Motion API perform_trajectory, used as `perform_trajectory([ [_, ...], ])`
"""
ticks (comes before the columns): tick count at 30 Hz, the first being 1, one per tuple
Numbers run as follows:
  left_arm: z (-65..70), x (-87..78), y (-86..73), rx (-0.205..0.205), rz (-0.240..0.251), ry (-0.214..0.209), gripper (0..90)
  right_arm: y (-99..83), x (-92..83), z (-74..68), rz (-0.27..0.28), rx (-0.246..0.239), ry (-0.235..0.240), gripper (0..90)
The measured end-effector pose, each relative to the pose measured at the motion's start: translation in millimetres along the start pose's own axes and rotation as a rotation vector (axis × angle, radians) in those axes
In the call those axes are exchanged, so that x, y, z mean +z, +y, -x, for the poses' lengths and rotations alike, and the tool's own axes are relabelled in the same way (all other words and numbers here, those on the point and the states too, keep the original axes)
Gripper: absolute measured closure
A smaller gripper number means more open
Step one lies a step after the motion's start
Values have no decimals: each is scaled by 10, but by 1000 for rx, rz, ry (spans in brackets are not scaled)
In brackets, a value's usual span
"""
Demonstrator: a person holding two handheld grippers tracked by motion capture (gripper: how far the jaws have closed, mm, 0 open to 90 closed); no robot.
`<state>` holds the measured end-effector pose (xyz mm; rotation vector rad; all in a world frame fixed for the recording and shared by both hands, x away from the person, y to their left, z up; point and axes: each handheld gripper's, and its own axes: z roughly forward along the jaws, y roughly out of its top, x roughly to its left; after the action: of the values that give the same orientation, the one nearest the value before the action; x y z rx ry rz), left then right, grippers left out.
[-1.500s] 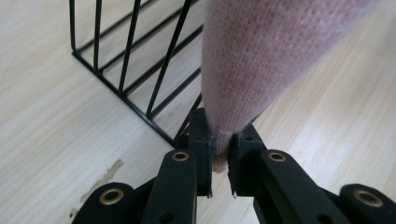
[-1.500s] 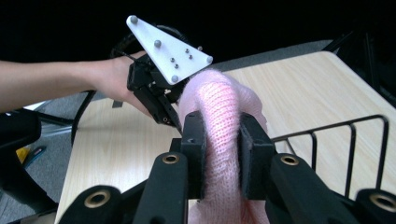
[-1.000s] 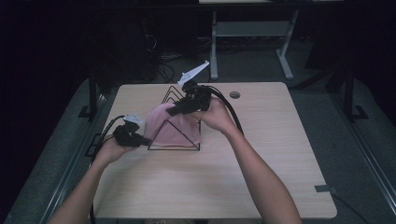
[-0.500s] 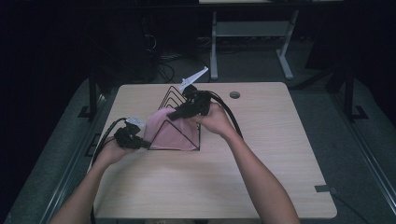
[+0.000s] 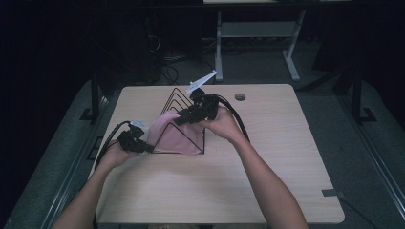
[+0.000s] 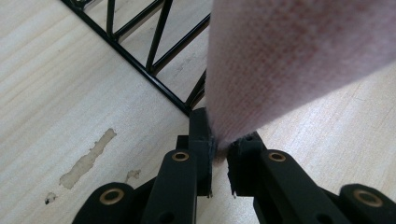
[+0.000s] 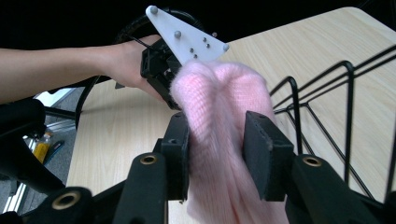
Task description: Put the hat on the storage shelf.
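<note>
A pink knitted cloth (image 5: 174,136) drapes over the front of a black wire rack (image 5: 179,98) of triangular loops on the table. My left gripper (image 5: 145,147) is shut on the cloth's lower left edge, and the jaws (image 6: 219,149) pinch the cloth (image 6: 289,60) just above the wood beside the rack's base (image 6: 140,65). My right gripper (image 5: 179,119) holds the cloth's top at the rack's peak. Its jaws (image 7: 215,135) have just been opening, and a fold of cloth (image 7: 219,93) is still squeezed between the pads. The left gripper (image 7: 163,70) is beyond that fold.
The light wooden table (image 5: 267,181) has bare room in front and to the right. A round cable hole (image 5: 240,97) lies near its far edge. A grey desk frame (image 5: 253,33) stands on the dark floor behind. The rack's wires (image 7: 345,107) rise right of my right jaws.
The right gripper has tipped down a little over the rack's peak with the cloth. The left gripper has stayed where it was on the cloth's edge.
</note>
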<state>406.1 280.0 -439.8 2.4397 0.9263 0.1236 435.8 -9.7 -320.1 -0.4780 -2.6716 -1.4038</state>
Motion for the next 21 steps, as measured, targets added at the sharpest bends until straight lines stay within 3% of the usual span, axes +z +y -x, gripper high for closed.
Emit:
perform_trajectory([
  [3,-18,6,1,15,-17,8,811,-14,-77,7,43,2,23,683],
  [9,-13,30,1,-7,-11,7,811,15,-8,5,43,-1,21,800],
  [21,-19,29,1,8,-21,11,812,-2,40,-3,0,0,26,824],
])
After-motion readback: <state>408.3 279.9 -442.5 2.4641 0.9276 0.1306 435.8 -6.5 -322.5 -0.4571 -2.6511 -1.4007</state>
